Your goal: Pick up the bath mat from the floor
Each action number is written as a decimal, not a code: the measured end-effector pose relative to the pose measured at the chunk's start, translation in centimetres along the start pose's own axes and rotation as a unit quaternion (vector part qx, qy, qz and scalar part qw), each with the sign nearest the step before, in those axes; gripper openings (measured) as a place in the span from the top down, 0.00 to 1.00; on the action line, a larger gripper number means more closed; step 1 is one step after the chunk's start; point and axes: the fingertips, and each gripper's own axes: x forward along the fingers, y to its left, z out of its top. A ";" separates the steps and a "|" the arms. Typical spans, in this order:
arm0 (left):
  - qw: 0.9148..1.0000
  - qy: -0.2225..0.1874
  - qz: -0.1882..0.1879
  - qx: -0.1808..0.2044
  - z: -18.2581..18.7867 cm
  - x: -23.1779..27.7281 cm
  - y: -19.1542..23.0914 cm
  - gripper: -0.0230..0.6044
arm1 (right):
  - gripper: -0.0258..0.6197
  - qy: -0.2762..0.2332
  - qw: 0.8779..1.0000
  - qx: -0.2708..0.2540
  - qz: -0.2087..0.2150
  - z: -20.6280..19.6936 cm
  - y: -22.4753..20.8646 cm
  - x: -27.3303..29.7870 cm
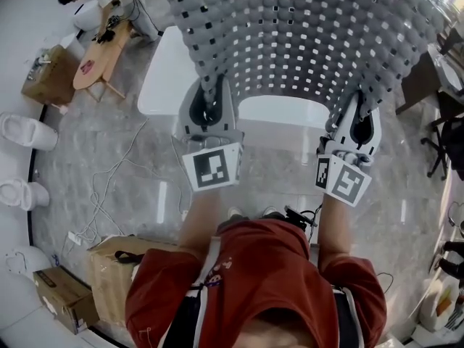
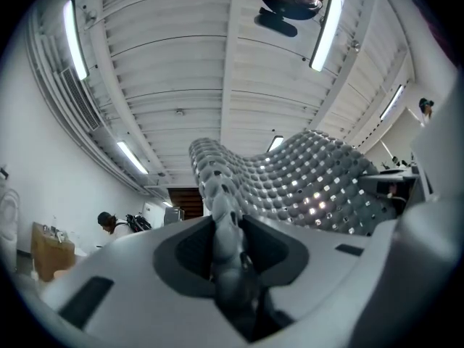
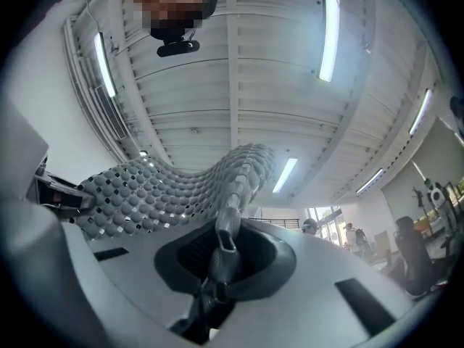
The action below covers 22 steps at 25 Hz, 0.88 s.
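**Bath mat: off the floor, pickup looks done**

Head view: my red shirt [image 1: 254, 267] is nearest. Beyond it, my left gripper [image 1: 210, 111] and right gripper [image 1: 357, 122] hold the bath mat [image 1: 304, 42] clear of the floor [image 1: 109, 151].
Left gripper view: jaws pinch the mat's near edge.
Right gripper view: likewise.
Remaining, I judge: nothing.

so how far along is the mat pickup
Done: the mat looks lifted off the floor, raised in front of the person, though its far end runs out of the head view. In hand: the left gripper and right gripper are each shut on a near corner. Left: little of the pickup itself, perhaps only carrying it off.
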 end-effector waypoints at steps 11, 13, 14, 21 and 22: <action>1.000 -0.014 0.002 0.017 0.3 -0.3 -0.3 0.78 | 0.88 0.000 1.000 -0.004 -0.005 -0.1 -0.8 -0.3; 1.000 -0.015 0.003 0.018 0.5 -0.4 -0.1 0.78 | 0.88 -0.001 1.000 -0.007 -0.003 0.2 -0.7 -0.4; 1.000 -0.015 0.003 0.018 0.5 -0.4 0.1 0.78 | 0.88 -0.001 1.000 -0.008 -0.003 0.2 -0.5 -0.2; 1.000 -0.013 0.005 0.015 0.0 -0.3 0.4 0.78 | 0.88 0.000 1.000 -0.006 -0.003 -0.2 -0.3 -0.1; 1.000 -0.013 0.005 0.015 0.0 -0.4 0.3 0.78 | 0.88 0.000 1.000 -0.007 -0.003 -0.2 -0.4 -0.2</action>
